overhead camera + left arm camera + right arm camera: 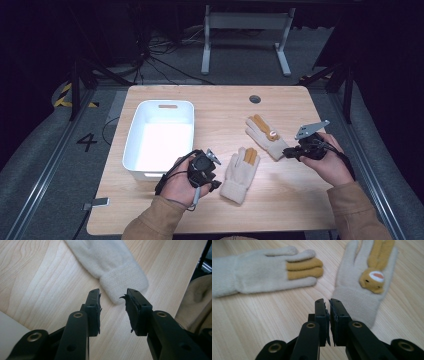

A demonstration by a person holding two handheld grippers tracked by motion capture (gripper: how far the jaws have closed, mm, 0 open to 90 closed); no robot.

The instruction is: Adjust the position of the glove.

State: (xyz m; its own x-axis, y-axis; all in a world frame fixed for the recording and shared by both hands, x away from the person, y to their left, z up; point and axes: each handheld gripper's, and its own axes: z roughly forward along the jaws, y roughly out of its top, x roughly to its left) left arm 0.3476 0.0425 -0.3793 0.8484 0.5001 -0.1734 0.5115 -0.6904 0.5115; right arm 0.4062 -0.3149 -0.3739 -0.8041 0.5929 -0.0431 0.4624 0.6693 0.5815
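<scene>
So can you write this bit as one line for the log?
left claw: open, at plain glove's cuff | right claw: nearly shut, empty, at bunny glove's cuff | bin: empty

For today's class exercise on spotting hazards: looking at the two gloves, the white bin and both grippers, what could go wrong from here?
1. The left gripper stands open just short of the plain glove's cuff; closing now may pinch air or only the edge.
2. The right gripper, nearly closed beside the bear glove, might push it instead of gripping.
</scene>
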